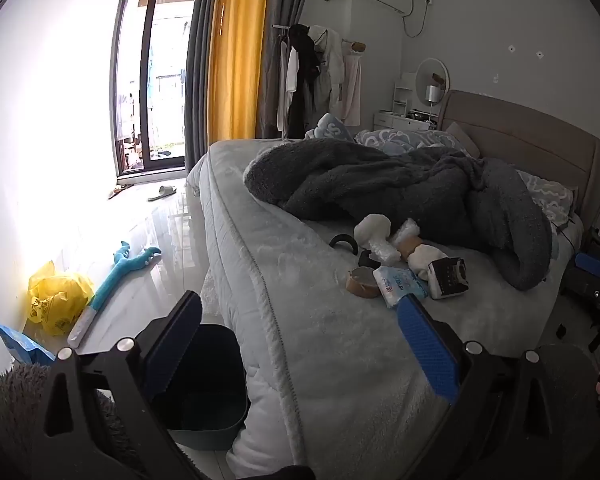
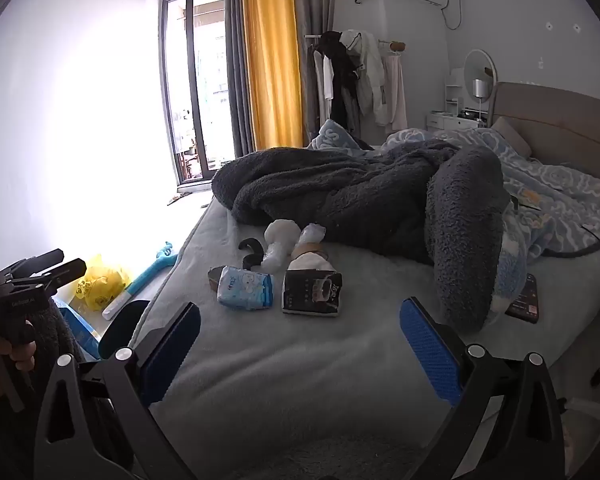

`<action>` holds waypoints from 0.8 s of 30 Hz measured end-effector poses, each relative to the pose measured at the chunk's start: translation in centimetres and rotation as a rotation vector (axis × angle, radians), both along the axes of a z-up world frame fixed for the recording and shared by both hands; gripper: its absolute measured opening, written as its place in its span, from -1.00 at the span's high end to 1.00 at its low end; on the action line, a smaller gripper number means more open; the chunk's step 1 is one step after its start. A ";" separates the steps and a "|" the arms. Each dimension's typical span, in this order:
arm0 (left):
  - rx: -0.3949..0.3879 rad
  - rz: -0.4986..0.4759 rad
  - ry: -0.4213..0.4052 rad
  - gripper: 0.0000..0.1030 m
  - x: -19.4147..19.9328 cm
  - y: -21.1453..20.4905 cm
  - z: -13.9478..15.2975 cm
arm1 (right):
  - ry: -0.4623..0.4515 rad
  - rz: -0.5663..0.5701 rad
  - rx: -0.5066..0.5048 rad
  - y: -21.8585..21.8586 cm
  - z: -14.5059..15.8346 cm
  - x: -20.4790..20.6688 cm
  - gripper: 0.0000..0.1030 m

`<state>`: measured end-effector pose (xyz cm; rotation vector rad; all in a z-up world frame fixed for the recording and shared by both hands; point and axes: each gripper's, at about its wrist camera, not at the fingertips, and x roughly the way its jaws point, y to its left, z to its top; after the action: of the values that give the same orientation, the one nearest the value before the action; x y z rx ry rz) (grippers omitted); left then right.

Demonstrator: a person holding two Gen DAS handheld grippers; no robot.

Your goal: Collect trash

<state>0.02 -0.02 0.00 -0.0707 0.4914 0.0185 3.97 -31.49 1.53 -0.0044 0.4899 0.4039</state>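
Basically both wide open w/ nothing held, left gripper (image 1: 300, 340) over bed (image 1: 320, 360) edge, bin (image 1: 204, 380) just below-left, right gripper (image 2: 300, 344) facing trash pile (image 2: 284, 272) ahead on bed.

1. Tissue pack (image 2: 245, 287), white-blue, lies flat on the bed.
2. Dark carton (image 2: 312, 293), at the pack's 3 o'clock, just beside.
3. Tape roll (image 1: 363, 281), touching the pack's 9 o'clock side.
4. Crumpled white wrap (image 2: 281, 236), at 12 o'clock.
5. Dark bin (image 1: 204, 384), open, on floor.
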 end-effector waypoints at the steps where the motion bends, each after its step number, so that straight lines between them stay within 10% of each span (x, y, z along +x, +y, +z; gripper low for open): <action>1: 0.001 0.001 0.000 -0.94 0.0 0.0 0.0 | 0.002 0.000 0.001 0.0 0.0 0.0 -0.95; 24: 0.004 0.000 -0.003 -0.94 0.0 0.1 0.0 | 0.008 0.001 0.002 0.4 -0.3 0.2 -0.95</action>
<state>-0.02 0.08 0.02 -0.0669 0.4880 0.0195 4.15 -31.13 1.25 -0.0012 0.4975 0.4056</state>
